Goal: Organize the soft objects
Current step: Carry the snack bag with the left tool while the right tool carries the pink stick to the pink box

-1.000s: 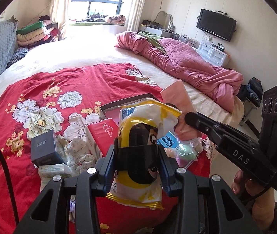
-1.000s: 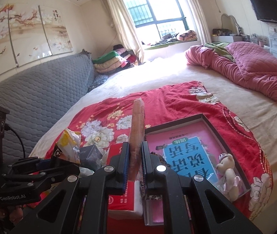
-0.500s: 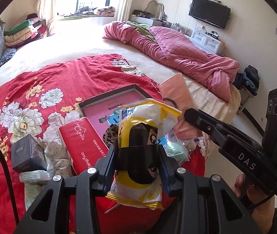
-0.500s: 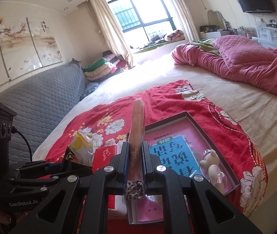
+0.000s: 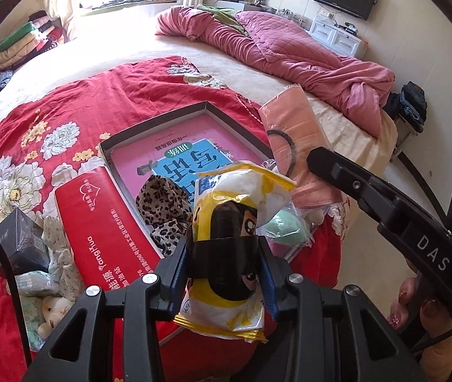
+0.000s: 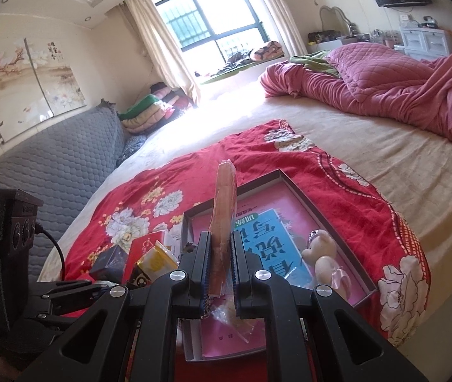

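Observation:
My left gripper (image 5: 224, 254) is shut on a yellow and white snack packet (image 5: 241, 191) with a cartoon face, held upright above the near end of the shallow box (image 5: 162, 117). My right gripper (image 6: 221, 254) is shut on a flat pink cloth packet (image 6: 224, 197) in clear wrap, standing on edge over the same box (image 6: 292, 187). In the box lie a pink and blue book, a leopard-print cloth (image 5: 162, 203), a green soft item in plastic (image 5: 284, 229) and a small plush bear (image 6: 321, 254). The pink packet (image 5: 292, 133) also shows in the left wrist view.
A red tissue pack (image 5: 98, 222), a black box (image 5: 22, 242), a printed cloth (image 5: 57, 254) and a small plush toy (image 5: 51, 312) lie left of the box on the red floral blanket (image 5: 66, 102). A pink quilt (image 6: 400, 89) is bunched at the far side.
Both grippers have come forward and down over the shallow box, each still gripping its packet. The box and the leopard-print cloth now show larger and closer.

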Available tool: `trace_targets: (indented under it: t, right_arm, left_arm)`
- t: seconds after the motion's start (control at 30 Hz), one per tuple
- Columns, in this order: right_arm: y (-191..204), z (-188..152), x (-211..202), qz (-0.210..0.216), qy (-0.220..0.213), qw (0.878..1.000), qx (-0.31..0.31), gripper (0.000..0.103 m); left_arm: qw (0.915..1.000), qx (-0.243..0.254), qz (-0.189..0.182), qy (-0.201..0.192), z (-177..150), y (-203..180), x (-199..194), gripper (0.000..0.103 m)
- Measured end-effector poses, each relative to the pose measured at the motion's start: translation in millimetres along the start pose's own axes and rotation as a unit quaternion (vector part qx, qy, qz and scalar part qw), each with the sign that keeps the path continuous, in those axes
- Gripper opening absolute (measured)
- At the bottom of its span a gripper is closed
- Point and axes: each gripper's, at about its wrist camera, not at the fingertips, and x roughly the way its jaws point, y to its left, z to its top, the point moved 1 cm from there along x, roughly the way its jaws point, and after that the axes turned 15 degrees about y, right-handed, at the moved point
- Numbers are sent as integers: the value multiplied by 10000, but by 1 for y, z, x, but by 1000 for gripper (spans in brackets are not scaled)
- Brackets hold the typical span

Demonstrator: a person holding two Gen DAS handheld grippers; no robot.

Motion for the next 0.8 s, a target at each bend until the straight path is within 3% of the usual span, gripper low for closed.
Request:
trace_targets:
  t: [0.8]
  right_arm:
    - [-31, -8, 23, -8, 310, 9988, 386, 12]
  left_arm:
    - [9964, 178, 276, 782, 14, -14, 50, 41]
